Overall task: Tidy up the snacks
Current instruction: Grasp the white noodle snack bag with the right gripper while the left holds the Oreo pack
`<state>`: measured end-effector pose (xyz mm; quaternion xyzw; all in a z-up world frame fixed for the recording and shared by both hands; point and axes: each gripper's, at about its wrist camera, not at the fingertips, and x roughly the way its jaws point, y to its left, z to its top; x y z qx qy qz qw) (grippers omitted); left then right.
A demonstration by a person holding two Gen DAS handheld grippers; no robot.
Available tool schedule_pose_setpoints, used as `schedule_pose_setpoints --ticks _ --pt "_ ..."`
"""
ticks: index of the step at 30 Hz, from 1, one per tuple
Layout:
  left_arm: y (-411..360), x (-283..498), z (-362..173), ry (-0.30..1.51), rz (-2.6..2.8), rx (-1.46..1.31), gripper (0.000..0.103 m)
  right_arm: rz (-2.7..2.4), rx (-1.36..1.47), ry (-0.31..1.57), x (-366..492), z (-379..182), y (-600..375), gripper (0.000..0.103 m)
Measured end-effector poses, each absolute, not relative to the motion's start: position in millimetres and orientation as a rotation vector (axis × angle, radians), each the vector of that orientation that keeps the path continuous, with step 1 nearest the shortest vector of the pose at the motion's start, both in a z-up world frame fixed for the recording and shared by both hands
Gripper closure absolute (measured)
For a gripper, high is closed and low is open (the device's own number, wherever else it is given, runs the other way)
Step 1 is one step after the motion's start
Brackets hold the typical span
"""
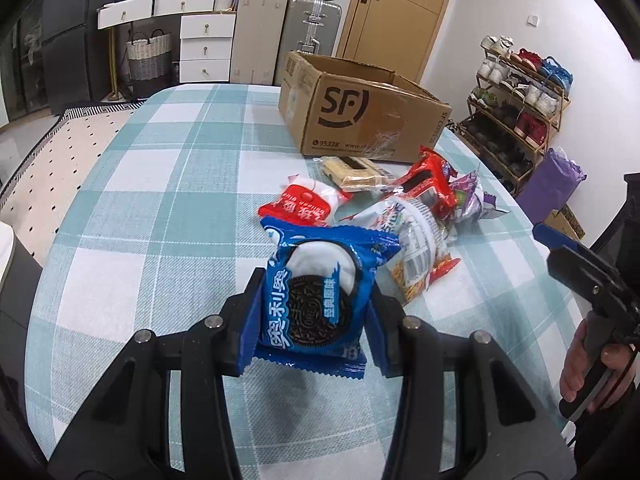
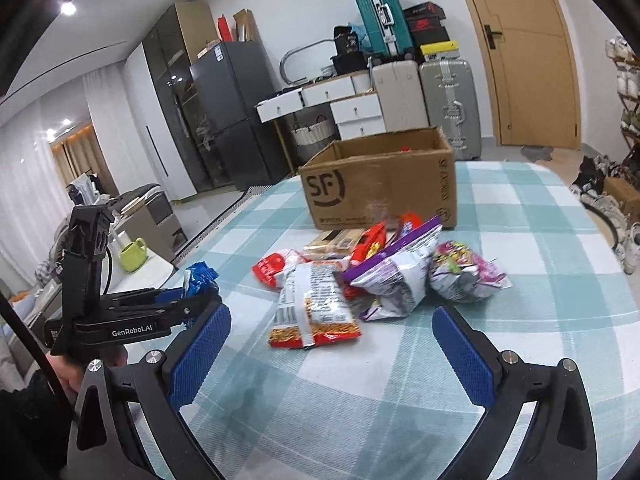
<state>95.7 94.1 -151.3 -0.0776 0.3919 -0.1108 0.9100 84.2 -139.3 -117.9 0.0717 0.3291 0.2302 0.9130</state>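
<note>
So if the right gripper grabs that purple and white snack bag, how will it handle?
The purple and white bag looks puffy and crinkled, so it will probably squash and feel light. Its glossy film may slip between the fingers. Loosely heaped against other packets, lifting it could nudge them.

Left wrist view is taken close above the checked table [image 1: 160,168], angled downward toward the cardboard box [image 1: 360,116] at 12 o'clock. Right wrist view is set lower and farther back, facing the same box [image 2: 380,184]. Box, snack pile [image 2: 360,276] and table are shared by both views.
</note>
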Motion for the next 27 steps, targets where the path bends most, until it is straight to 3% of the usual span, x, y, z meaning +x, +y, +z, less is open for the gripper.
schedule_pose_setpoints --ticks 27 --pt "125.9 99.7 -175.5 0.811 -0.293 -0.320 0.061 0.529 0.035 0.916 176.4 -168.3 -59.8 0.001"
